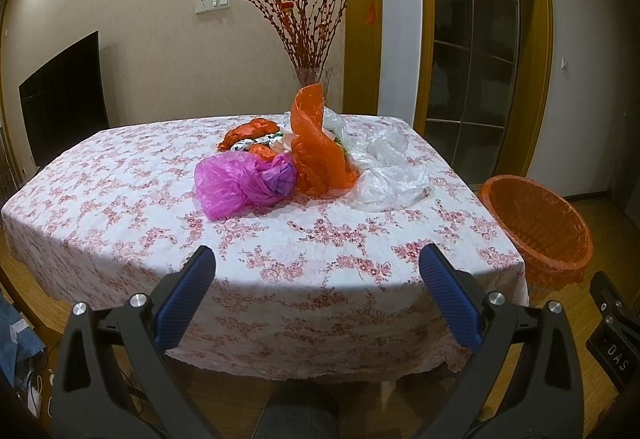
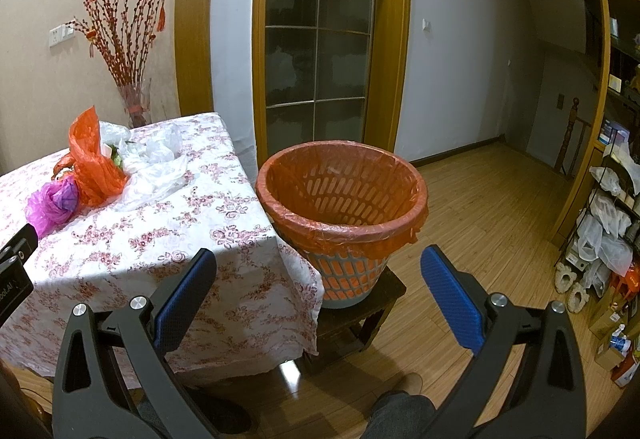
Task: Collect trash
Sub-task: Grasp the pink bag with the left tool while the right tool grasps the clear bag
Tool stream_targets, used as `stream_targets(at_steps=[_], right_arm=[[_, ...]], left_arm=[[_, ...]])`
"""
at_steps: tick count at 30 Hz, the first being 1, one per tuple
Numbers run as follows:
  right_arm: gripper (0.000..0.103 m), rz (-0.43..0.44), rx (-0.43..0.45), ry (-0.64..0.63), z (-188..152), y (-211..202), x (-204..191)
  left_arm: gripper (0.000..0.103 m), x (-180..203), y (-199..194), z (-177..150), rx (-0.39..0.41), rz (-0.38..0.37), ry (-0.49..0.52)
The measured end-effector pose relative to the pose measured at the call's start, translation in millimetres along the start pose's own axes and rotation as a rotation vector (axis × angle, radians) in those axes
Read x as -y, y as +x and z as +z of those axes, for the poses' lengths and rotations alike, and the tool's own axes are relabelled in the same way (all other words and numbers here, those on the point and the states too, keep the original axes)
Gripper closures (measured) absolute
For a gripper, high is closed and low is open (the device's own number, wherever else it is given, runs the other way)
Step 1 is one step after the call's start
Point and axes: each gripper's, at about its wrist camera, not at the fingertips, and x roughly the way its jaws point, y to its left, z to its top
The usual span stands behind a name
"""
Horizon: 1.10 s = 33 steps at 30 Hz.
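A heap of crumpled plastic bags lies on the floral tablecloth: a pink bag [image 1: 234, 185], an upright orange bag [image 1: 316, 151] and a clear white bag [image 1: 384, 167], with smaller orange scraps [image 1: 250, 131] behind. The same pink bag [image 2: 50, 205], orange bag [image 2: 90, 163] and white bag [image 2: 154, 167] show at the left of the right wrist view. A waste basket [image 2: 340, 215] lined with an orange bag stands on a low stool beside the table; its rim [image 1: 536, 227] shows at the right in the left wrist view. My left gripper [image 1: 318, 259] hangs open before the table's near edge. My right gripper [image 2: 318, 259] is open, facing the basket.
A glass vase of red branches [image 1: 308, 35] stands at the table's far edge against the wall. A dark screen [image 1: 64, 99] leans at the left. A glass door [image 2: 316, 39] is behind the basket. Shelves with bags and boxes [image 2: 608, 215] line the right. A person's knee [image 2: 400, 415] shows below.
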Motion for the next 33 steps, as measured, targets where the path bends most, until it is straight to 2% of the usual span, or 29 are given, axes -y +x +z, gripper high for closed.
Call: stream_targets(at_steps=[4, 13, 21, 25, 31, 33], right_arm=[[0.002, 0.004, -0.011, -0.005, -3.6, 6.8, -3.4], [0.002, 0.075, -0.057, -0.015, -4.4, 22.2, -13.3], [0.002, 0.185, -0.131, 0.013, 3.3, 53.3, -22.4], [0.003, 0.257, -0.153, 0.013, 15.3, 71.4, -35.8], [0.021, 0.353, -0.198, -0.012, 29.7, 100.6, -63.0], [0.024, 0.380, -0.205, -0.022, 34.5, 108.9, -74.3]], left_arm=[[0.004, -0.1, 4.9, 1.0, -0.018, 0.007, -0.001], [0.004, -14.5, 30.5, 3.2, -0.078, 0.029, -0.034], [0.004, -43.0, 72.2, 9.0, -0.158, 0.032, -0.089], [0.004, -63.5, 94.9, 18.3, -0.170, 0.063, -0.119], [0.004, -90.8, 126.4, 45.1, -0.150, 0.077, -0.165], [0.010, -95.3, 139.3, 55.0, -0.149, 0.078, -0.166]])
